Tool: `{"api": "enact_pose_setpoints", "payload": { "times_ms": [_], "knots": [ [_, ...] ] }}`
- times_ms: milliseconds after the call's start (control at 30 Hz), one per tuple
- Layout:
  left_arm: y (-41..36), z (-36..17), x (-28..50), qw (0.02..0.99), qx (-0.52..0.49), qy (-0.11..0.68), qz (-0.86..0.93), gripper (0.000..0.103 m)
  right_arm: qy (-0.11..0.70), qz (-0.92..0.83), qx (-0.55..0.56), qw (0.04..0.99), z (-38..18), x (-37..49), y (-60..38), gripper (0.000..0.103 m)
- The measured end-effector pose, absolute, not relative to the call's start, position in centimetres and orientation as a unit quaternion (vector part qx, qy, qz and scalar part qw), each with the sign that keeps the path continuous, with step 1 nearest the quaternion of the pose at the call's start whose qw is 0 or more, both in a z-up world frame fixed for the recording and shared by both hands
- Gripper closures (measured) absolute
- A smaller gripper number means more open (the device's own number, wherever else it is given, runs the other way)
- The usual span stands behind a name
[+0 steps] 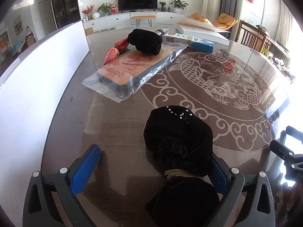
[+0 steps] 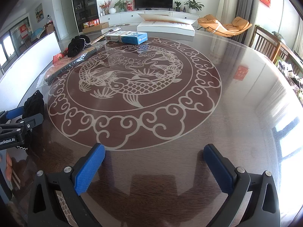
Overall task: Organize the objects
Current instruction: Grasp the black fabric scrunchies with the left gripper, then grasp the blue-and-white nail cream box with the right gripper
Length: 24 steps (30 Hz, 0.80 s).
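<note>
My left gripper (image 1: pixel 153 155) is open over the round table. A black fuzzy bundle with small sequins, tied with tan cord (image 1: pixel 178 143), lies between its jaws against the right finger; the left finger stands apart from it. A second black bundle (image 1: pixel 144 41) rests on an orange flat pack in a clear bag (image 1: pixel 130 70); both show in the right wrist view, the bundle (image 2: pixel 77 45) above the pack (image 2: pixel 73 62). My right gripper (image 2: pixel 154 151) is open and empty above the table's near edge. The left gripper shows there at the left edge (image 2: pixel 20 121).
A blue and white box (image 2: pixel 126 36) and a metal tube (image 1: pixel 162 31) lie at the far side, with a large white box (image 2: pixel 166 27) behind. Red packets (image 1: pixel 113 52) lie beside the bagged pack. A white board (image 1: pixel 37 71) stands along the left. Chairs (image 2: pixel 269 45) stand at the right.
</note>
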<state>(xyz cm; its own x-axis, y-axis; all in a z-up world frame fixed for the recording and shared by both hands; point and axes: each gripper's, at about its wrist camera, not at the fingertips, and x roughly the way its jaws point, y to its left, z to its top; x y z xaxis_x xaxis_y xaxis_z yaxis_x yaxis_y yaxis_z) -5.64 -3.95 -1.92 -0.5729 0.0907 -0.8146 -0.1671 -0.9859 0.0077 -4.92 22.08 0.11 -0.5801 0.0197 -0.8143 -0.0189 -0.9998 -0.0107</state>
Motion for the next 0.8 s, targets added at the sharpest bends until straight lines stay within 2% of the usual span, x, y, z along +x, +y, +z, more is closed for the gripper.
{"api": "enact_pose_setpoints", "payload": {
  "times_ms": [267,333,400,667,800],
  "knots": [
    [-4.0,-1.9,-5.7,0.080,-0.457,0.042,0.885,0.000,0.000,0.889,-0.458,0.010,0.1,-4.9,22.1,0.000],
    [-4.0,-1.9,-5.7,0.080,-0.457,0.042,0.885,0.000,-0.017,0.886,-0.463,-0.021,0.2,-5.6,21.7,0.000],
    [-4.0,-1.9,-5.7,0.080,-0.457,0.042,0.885,0.000,-0.050,0.872,-0.480,-0.076,0.3,-7.9,21.6,0.000],
    [-4.0,-1.9,-5.7,0.080,-0.457,0.042,0.885,0.000,-0.169,0.875,-0.442,-0.098,4.2,-20.9,18.0,0.000],
    [-4.0,-1.9,-5.7,0.080,-0.457,0.042,0.885,0.000,-0.193,0.866,-0.453,-0.089,4.0,-27.2,15.2,0.001]
  ]
}}
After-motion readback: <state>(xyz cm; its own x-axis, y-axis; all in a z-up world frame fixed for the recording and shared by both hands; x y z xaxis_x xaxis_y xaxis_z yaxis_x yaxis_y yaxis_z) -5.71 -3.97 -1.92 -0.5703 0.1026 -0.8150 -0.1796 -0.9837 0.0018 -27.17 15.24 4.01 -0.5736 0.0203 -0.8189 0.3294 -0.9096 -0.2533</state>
